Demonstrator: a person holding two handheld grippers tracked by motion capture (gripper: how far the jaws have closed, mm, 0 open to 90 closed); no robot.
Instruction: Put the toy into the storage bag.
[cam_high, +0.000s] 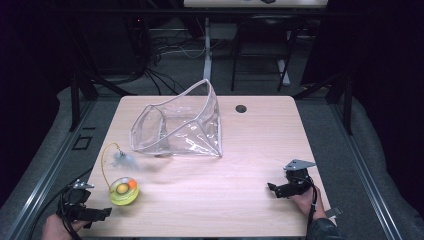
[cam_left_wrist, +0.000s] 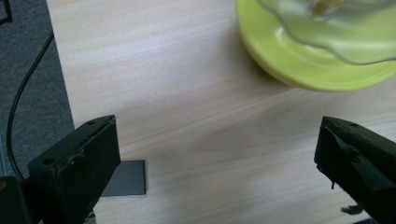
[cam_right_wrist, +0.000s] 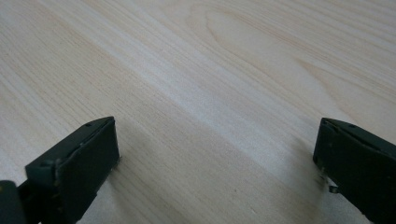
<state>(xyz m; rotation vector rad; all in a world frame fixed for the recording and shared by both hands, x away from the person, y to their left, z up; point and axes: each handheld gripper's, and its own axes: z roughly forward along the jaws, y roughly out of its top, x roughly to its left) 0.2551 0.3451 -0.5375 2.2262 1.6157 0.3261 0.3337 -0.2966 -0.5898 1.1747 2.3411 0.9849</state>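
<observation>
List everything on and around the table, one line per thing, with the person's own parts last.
Clear plastic bag: one, transparent, standing open at the far middle of the table.
Toy dish: one, yellow-green with a clear dome, orange and yellow pieces inside, near left of the table.
Wire wand: one, yellow, rising from the toy dish, with a pale feather at its end.
Table: one, light wood, with a dark round hole near the far edge.
Left gripper: one, black, jaws open, at the near left table edge.
Right gripper: one, black, jaws open, near right of the table.
Hands: two, at the bottom edge.
</observation>
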